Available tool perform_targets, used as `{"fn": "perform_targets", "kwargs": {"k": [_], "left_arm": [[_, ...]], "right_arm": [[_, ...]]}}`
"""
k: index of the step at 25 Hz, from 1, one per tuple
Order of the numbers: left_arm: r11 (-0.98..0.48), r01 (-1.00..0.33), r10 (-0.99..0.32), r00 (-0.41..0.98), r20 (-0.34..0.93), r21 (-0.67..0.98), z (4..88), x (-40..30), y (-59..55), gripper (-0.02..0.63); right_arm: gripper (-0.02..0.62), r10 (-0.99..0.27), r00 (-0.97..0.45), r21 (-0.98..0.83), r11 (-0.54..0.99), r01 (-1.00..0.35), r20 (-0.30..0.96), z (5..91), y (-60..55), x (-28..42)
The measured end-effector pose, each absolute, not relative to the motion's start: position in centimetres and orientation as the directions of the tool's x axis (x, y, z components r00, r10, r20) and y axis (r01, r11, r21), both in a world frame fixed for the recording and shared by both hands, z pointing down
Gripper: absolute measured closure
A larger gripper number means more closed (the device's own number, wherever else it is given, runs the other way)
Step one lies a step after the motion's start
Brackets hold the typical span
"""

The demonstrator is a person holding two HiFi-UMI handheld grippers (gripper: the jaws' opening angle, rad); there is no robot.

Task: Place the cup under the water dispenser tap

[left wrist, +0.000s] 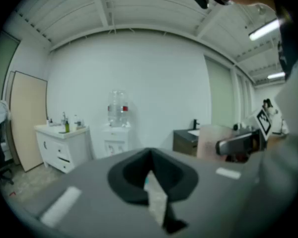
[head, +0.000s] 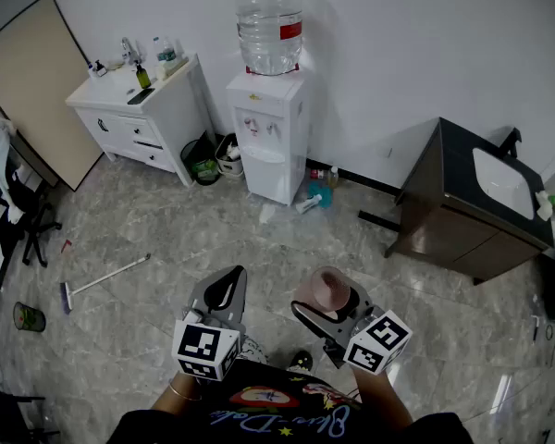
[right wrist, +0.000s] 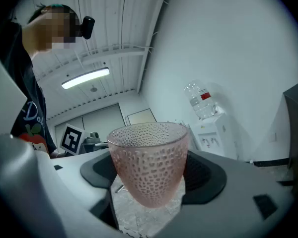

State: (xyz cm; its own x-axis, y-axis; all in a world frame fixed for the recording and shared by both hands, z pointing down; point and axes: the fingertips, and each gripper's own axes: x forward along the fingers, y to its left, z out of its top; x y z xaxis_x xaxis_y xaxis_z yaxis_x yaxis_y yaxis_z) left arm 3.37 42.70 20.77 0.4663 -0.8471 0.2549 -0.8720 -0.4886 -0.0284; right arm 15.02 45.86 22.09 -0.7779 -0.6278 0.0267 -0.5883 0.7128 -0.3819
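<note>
Closest in, the right gripper [head: 328,302] has its jaws spread wide and pressed on either side of the cup [right wrist: 149,165]. It sits upright between them, rim up, above the marble floor [head: 166,239]. Its wall is pink, see-through and covered in small dimples, narrowing to a rounded base. Beside it the left gripper [head: 224,289] has its jaws together with nothing in them. Well ahead, against the wall, stands the white water dispenser [head: 270,146] with a bottle [head: 270,26] on top; the cup is well apart from its taps [head: 262,127].
</note>
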Motion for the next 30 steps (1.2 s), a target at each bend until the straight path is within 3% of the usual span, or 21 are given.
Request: {"fn": "perform_targets", "kwargs": {"k": [3,9,14,20,24,30], "left_arm": [[-0.443,-0.896,-0.872,0.436,0.221,0.016,20.7,3.7,40.9,0.604],[-0.509,-0.860,-0.841,0.493,0.222,-0.018,22.4,2.1,35.2,0.604],[-0.455,-0.890,-0.870,0.449,0.206,0.018,23.7,-8.1,26.7,0.604],[-0.495,-0.869,-0.848,0.486,0.211,0.015,24.0,-17.7,16.8,0.604],[-0.531,-0.845,-0.814,0.531,0.233,0.071,25.5,-18.5,10.8,0.604],[-0.598,-0.799,-0.762,0.590,0.266,0.059,29.1,-16.5,0.2,0.604]], "right_arm": [[0.232,-0.627,-0.776,-0.388,0.698,-0.601,0.073,23.4,44.5,15.7],[0.232,-0.637,-0.766,-0.392,0.686,-0.613,0.083,24.7,38.0,12.3],[0.232,-0.680,-0.728,-0.356,0.661,-0.661,0.090,25.2,29.2,4.8],[0.232,-0.769,-0.635,-0.372,0.570,-0.732,0.073,25.6,18.1,-3.3],[0.232,-0.808,-0.588,-0.405,0.524,-0.750,0.044,26.1,12.4,-5.3],[0.232,-0.830,-0.549,-0.370,0.481,-0.795,0.099,30.9,2.0,-5.0]]}}
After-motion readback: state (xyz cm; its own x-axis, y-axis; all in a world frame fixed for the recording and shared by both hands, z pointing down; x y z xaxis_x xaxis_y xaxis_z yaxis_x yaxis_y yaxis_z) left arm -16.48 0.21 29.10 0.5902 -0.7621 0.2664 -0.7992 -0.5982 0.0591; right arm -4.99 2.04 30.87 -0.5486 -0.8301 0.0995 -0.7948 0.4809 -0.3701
